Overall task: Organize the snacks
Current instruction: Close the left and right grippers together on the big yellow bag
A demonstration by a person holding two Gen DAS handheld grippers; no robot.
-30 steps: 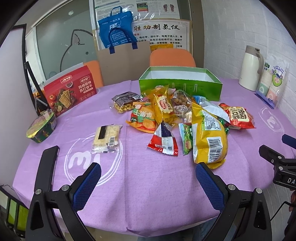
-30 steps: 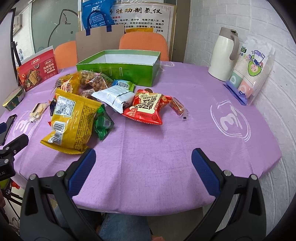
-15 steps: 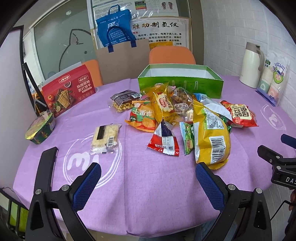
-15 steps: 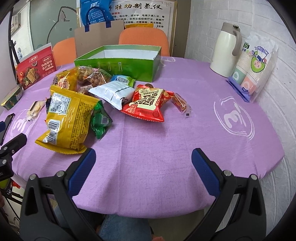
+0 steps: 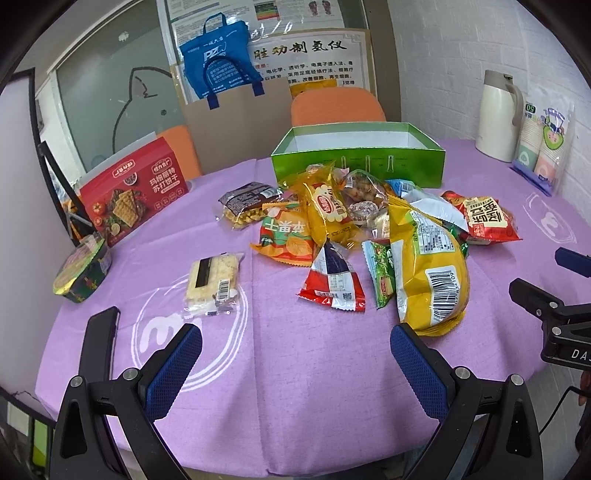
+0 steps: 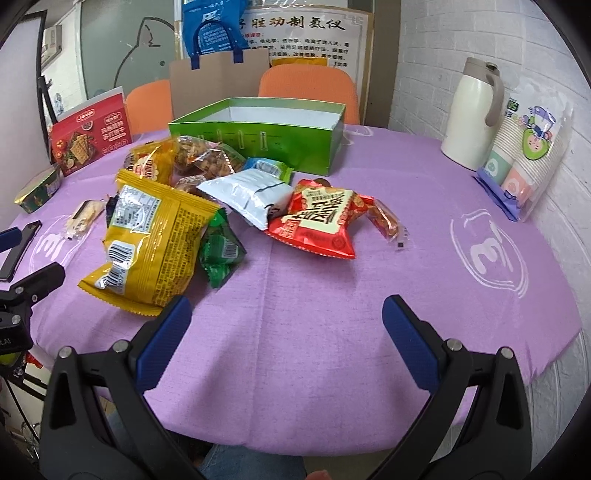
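Lying just beyond both spread, empty tongs, left and right, is the snack pile.

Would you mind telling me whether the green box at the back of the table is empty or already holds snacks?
Apparently empty: the green box is lidless, showing only bare white inner walls; its floor is hidden.

Round bench under a purple cloth, ahead of the fingers. Beyond it, two orange chairs, one behind a leaning brown cardboard sheet. Far wall with a frosted glass panel showing a drawn animal outline, and a poster with Chinese text. To the right, white painted brick wall. Even indoor light.
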